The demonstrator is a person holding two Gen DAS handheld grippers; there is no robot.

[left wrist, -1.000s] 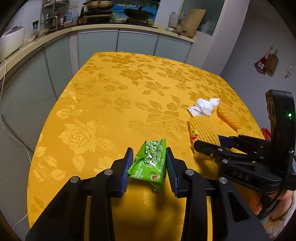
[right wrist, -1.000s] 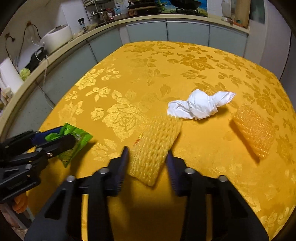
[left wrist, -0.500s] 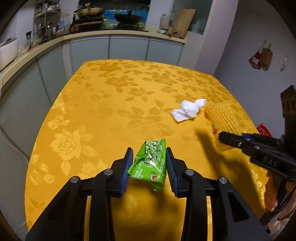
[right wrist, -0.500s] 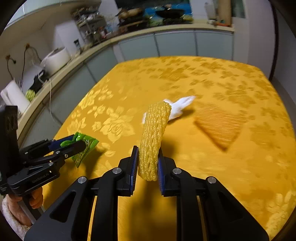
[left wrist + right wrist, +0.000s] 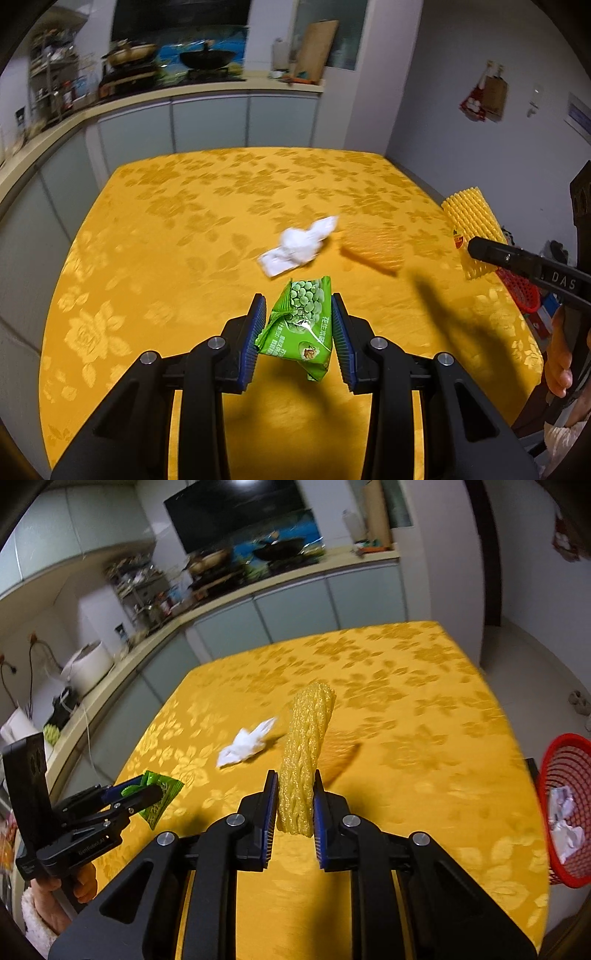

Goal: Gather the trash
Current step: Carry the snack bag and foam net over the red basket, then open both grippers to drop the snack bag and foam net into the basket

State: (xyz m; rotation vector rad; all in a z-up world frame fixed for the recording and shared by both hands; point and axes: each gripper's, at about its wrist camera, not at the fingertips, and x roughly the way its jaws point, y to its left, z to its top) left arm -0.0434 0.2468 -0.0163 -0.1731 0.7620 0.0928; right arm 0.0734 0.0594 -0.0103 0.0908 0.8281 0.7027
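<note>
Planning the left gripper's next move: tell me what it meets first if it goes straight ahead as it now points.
Probably the white crumpled tissue on the yellow table, straight ahead of the left gripper and its green snack packet; depth is unclear.

Green pea packet (image 5: pixel 301 325), yellow foam net (image 5: pixel 304 753) (gold floral tablecloth (image 5: pixel 166 229)).

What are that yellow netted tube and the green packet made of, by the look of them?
The yellow netted tube, held in the right gripper, looks like soft foam mesh: a matte, open lattice, probably a fruit sleeve. The green packet, in the left gripper, looks like thin printed plastic film: glossy and creased, with a silvery highlight. Neither is certain from looks alone.
</note>
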